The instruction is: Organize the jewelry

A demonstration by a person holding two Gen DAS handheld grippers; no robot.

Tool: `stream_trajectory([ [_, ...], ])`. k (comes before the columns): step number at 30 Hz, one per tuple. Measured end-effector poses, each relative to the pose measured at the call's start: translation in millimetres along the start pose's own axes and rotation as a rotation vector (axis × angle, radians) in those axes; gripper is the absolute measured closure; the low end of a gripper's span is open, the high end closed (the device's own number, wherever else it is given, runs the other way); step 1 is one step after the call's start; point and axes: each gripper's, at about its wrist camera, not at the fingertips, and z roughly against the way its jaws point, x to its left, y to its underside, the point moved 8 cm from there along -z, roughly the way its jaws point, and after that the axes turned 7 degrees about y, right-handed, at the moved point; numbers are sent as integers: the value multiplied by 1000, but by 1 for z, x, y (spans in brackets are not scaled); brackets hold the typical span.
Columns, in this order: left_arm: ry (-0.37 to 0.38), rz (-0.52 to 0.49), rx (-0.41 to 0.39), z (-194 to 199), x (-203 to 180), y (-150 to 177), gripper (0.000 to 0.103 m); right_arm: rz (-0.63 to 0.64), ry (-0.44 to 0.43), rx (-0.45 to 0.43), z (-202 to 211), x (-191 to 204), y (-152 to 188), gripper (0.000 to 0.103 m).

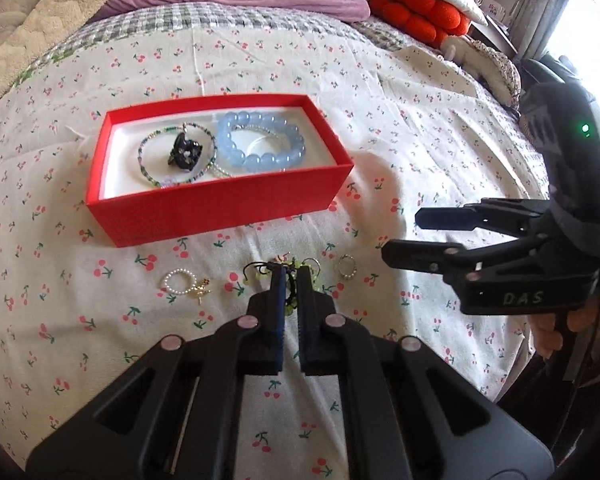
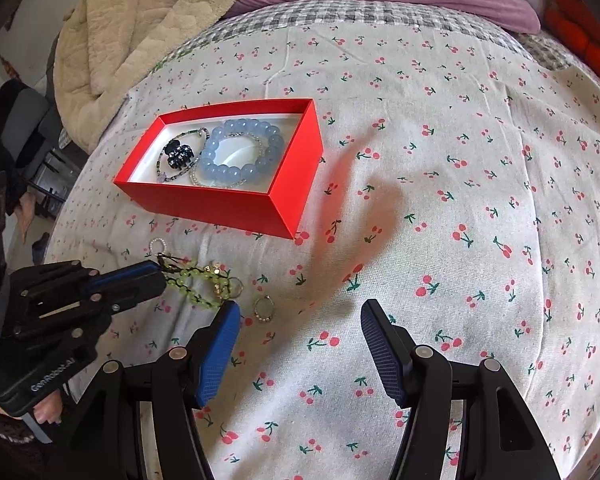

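The green bead bracelet (image 2: 198, 284) lies on the cherry-print bedspread (image 2: 440, 208), in front of the red box (image 2: 228, 204), and the left gripper (image 1: 291, 280) has its jaws pinched together on one end of it, where green beads meet a dark cord. In the right wrist view the strand trails slack from the blue pads toward a couple of small rings beside it, so it looks light, limp and likely to swing once lifted. A grip on the cord or between beads seems safer than on a round bead, which could squirt out from flat pads. The dark loops at the end might snag a neighbouring ring and drag it along; whether they touch cannot be told.

The right gripper (image 2: 300, 320) hangs just beside this, jaws standing wide apart with nothing between them, over bare cloth, near a thin beaded ring (image 2: 264, 309). To the left of the pinched strand sits a small pearl ring (image 1: 179, 281) with a gold charm, tiny and easy to lose in the soft fabric.

Farther off, the box already holds a blue bead bracelet (image 1: 260, 140), a thin multicolour bracelet (image 1: 152, 160) and a dark hair claw (image 1: 186, 153). Its open top leaves room at the near left corner.
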Motion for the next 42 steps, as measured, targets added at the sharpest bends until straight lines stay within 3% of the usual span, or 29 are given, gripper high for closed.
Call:
stream_trajectory([
  [9, -22, 95, -37, 32, 40, 2, 97, 61, 3, 7, -8, 25, 1, 39],
  [19, -78, 139, 24, 44, 91, 32, 96, 192, -9, -10, -24, 70, -2, 39],
  [23, -69, 129, 36, 45, 96, 38, 63, 218, -10, -10, -32, 82, -2, 40],
  [24, -73, 119, 44, 42, 97, 40, 59, 222, -13, -13, -33, 83, -2, 40],
  [29, -86, 76, 126, 19, 97, 53, 59, 245, -22, -26, -42, 89, -1, 44],
  [33, -93, 53, 160, 8, 96, 55, 59, 271, -31, -10, -49, 95, 1, 59],
  [42, -112, 8, 179, 1, 91, 58, 61, 271, -27, -9, -58, 98, -4, 61],
])
